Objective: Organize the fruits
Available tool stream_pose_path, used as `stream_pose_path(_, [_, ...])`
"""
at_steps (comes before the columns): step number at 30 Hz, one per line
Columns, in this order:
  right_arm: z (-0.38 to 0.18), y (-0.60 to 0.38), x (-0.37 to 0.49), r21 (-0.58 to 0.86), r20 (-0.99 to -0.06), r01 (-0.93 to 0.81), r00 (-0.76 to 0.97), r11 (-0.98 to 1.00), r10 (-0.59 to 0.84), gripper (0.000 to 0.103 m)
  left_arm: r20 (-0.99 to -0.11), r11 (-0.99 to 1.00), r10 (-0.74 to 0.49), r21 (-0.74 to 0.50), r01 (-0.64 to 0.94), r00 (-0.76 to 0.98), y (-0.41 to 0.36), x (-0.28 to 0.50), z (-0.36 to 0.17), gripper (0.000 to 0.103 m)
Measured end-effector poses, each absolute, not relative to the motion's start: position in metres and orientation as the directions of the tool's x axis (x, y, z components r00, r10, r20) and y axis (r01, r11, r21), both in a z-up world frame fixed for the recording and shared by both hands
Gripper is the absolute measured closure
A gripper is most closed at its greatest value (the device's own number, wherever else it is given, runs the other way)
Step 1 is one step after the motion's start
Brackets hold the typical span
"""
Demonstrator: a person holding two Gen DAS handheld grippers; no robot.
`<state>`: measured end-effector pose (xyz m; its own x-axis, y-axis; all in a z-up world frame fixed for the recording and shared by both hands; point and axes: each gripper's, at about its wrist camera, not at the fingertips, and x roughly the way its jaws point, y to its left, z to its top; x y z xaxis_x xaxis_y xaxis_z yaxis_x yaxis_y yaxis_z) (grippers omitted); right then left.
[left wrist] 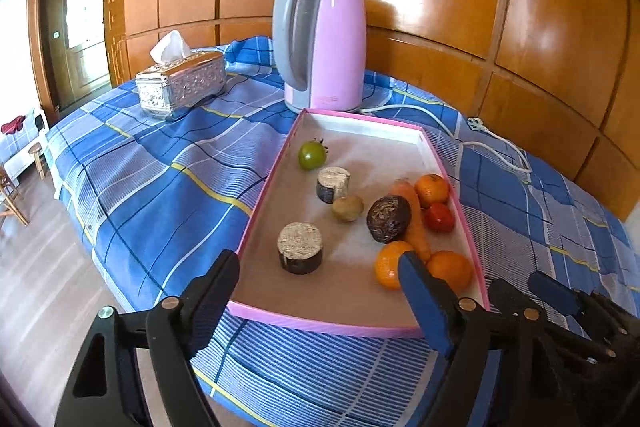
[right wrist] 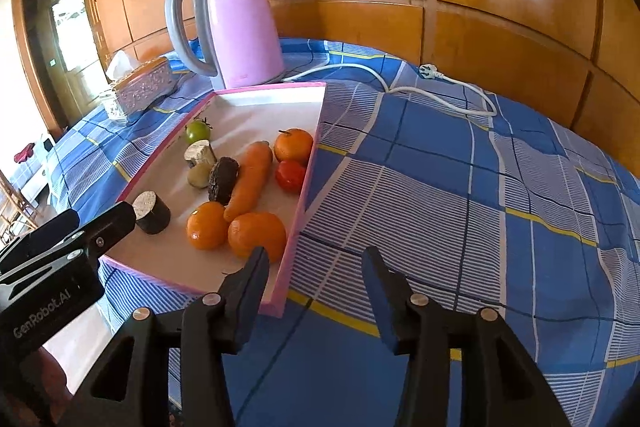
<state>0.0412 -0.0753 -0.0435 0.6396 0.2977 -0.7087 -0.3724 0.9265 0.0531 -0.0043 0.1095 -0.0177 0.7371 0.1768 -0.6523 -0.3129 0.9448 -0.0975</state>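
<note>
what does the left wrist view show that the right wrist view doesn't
Only the left wrist view: the left gripper seen head-on, fingers apart over the tray's near end with nothing between them, and a stool on the floor at far left.

Only the right wrist view: the right gripper open over the tray's near right corner, and a wide stretch of bare blue checked cloth.

Both: the pink tray of fruit, pink kettle, silver tissue box, white plug.
</note>
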Motion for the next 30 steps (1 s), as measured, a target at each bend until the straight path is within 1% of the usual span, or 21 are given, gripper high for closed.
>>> stream_pose_path(18, [-0.0424,-0.0723,0.0370,0.038,-0.700,-0.385,0.648,0.922,0.299,0.054,-0.646,0.947,0.180,-0.092,-0.309,0.742,0.1059,-0.0067,-0.0130,0.020])
stream_pose_path(21, [-0.0418,-0.0723,0.0360,0.036,-0.699,-0.387,0.649,0.921,0.300,0.054,-0.645,0.947,0.182,-0.090,-0.309,0.743,0.1060,-0.0070,-0.0127,0.016])
stream_pose_path(30, [-0.0408,-0.0714,0.0333,0.031,-0.696,-0.393,0.652,0.919,0.302,0.054,-0.641,0.943,0.188,-0.094,-0.319,0.744,0.1070,-0.0095,-0.0108,0.016])
